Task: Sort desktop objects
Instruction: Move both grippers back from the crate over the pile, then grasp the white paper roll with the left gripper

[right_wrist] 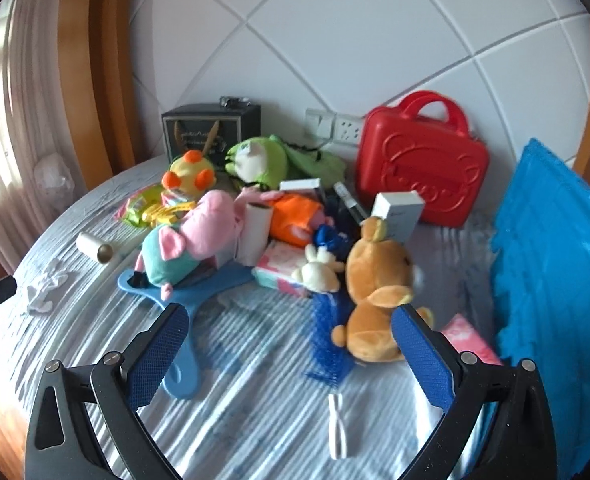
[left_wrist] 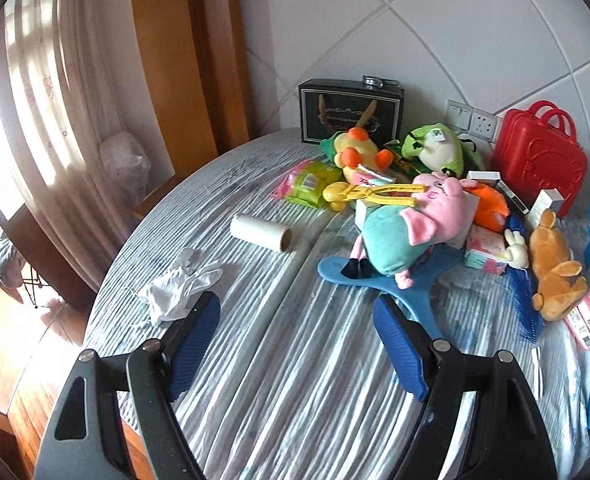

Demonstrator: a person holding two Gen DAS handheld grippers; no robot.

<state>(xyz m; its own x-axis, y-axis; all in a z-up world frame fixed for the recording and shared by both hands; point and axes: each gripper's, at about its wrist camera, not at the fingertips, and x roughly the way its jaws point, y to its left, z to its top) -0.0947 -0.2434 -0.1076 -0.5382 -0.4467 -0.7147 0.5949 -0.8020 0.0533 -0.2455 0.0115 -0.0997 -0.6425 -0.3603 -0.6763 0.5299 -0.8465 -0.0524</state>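
1. Hovering low over a striped surface (left_wrist: 295, 360), the left hand-held gripper (left_wrist: 299, 344) is spread wide and holds nothing; the right hand-held gripper (right_wrist: 291, 356) is equally wide and empty.
2. Ahead lies a heap: a pink pig (left_wrist: 415, 228) sprawled on a blue hanger (left_wrist: 395, 280), a brown bear (right_wrist: 379, 292), a blue brush (right_wrist: 329, 340), boxes, and a red case (right_wrist: 421, 168) at the wall.
3. Risk, as I judge it: the pig rests on the hanger, so pulling either would likely drag the other and topple nearby boxes.
4. The right gripper's right finger sits just beside the bear; closing here might pinch only an ear or leg.
5. A cardboard tube (left_wrist: 261, 233) lies alone left of the heap, on its side, long axis running left to right, open end facing right.
6. It could roll if nudged.
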